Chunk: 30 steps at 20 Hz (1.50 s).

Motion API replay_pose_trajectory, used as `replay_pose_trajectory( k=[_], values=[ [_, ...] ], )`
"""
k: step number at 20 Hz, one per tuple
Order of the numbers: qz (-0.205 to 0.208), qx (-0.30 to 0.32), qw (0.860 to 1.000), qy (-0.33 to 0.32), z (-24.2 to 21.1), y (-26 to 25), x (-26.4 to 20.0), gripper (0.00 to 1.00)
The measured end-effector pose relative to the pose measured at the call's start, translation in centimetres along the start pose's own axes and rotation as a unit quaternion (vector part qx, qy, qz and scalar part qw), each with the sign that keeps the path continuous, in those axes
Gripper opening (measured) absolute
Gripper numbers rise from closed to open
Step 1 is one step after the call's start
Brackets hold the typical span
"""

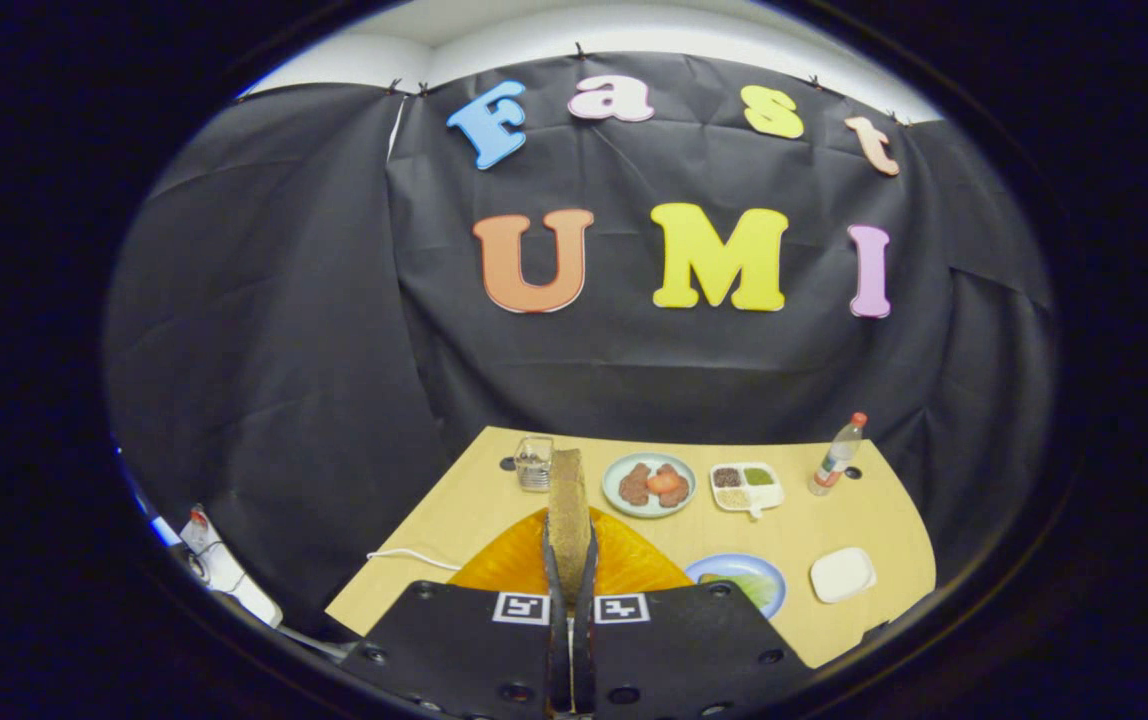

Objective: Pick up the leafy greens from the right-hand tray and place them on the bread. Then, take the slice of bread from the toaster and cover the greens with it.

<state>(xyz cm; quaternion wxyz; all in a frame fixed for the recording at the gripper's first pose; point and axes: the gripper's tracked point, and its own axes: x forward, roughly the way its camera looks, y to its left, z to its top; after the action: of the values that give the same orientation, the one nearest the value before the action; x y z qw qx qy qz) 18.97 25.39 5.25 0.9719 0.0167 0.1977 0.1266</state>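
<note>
Pale wood makes up the table (494,510), which stands in a booth hung with black cloth (264,330); a strip of white wall shows above the cloth. Off the table's left edge, lower down, lies some white gear with a cable (219,565), too small to make out. A white cord (414,556) runs across the table's left part toward an orange object (504,565) that sits just ahead of the gripper's body; what this object is cannot be told. Beyond it, toward the cloth, stands a small clear glass (534,463). Right of the glass is a round pale green plate (649,485) with reddish-brown food pieces, then a white divided tray (746,487) with dark, green and pale fillings. Nearer the gripper, a blue-rimmed plate (739,580) holds the leafy greens (756,590), partly hidden behind the gripper's body. Right of it lies a white rounded-square dish (842,574). Toward the far right corner stands a clear bottle with a red cap (838,455).

The gripper (570,560) is nearly closed, its two dark fingers (551,570) pressing on both faces of a slice of bread (567,510), which stands upright on edge between them and rises past the fingertips, in front of the glass and the orange object.
</note>
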Motion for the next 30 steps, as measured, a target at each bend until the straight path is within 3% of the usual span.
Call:
replay_pose_trajectory(
  k=[7, 17, 23, 30],
  values=[
    [-0.029, 0.012, 0.999, -0.017, -0.8, -6.0, -1.1, 0.02],
    [-0.054, 0.04, 0.997, 0.028, -8.9, -14.1, 5.4, 0.02],
    [-0.053, 0.061, 0.996, 0.049, -14.8, -17.2, 10.1, 0.02],
    [-0.016, 0.112, 0.992, 0.052, -18.2, -17.5, 13.5, 0.02]
  ],
)
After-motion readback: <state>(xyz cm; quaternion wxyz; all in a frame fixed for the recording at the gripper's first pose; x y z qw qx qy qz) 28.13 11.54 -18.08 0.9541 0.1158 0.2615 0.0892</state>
